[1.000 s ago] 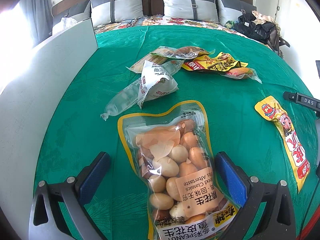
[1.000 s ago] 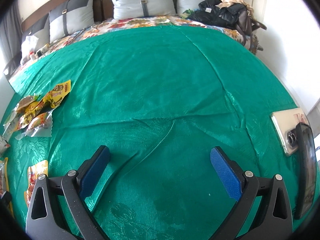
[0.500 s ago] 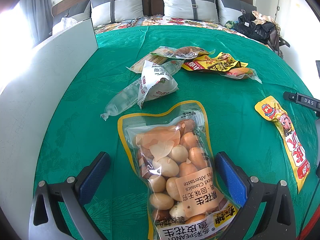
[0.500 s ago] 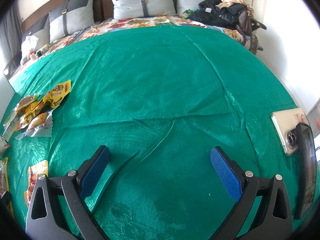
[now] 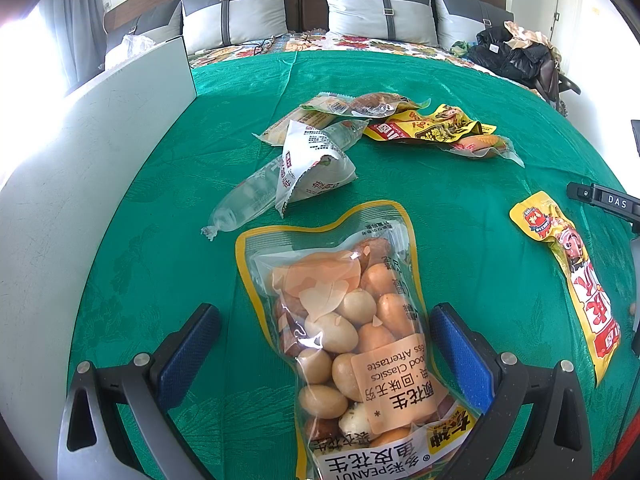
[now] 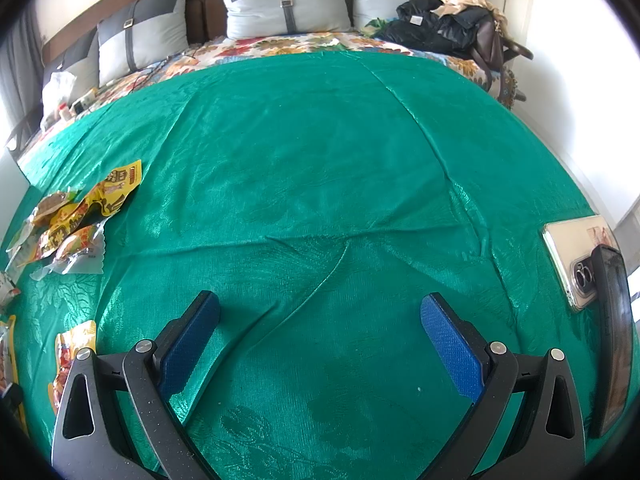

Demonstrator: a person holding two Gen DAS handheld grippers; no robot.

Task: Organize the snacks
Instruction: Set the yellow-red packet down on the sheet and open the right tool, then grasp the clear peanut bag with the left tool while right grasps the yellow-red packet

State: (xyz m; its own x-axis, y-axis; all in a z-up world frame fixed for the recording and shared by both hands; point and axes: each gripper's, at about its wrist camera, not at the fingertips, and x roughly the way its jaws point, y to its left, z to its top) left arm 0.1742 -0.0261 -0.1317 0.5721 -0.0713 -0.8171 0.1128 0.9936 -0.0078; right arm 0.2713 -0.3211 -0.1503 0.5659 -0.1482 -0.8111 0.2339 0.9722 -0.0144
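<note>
A clear yellow-edged peanut bag (image 5: 352, 328) lies flat on the green bedcover between the wide-apart fingers of my left gripper (image 5: 324, 320), which is open and not squeezing it. Beyond it rest a white pouch (image 5: 312, 168), a clear tube pack (image 5: 244, 204), a heap of yellow and clear packets (image 5: 424, 128), and a long yellow packet (image 5: 572, 276) at the right. My right gripper (image 6: 320, 316) is open over bare green cover. The yellow packets (image 6: 76, 216) show at its far left, with another packet (image 6: 68, 356) lower down.
A white board or box wall (image 5: 80, 184) runs along the left side. Two phones (image 6: 592, 272) lie at the right edge of the bed. Pillows (image 6: 280, 0) and a dark bag (image 6: 444, 24) sit at the headboard end. A black device (image 5: 604, 200) rests at the right.
</note>
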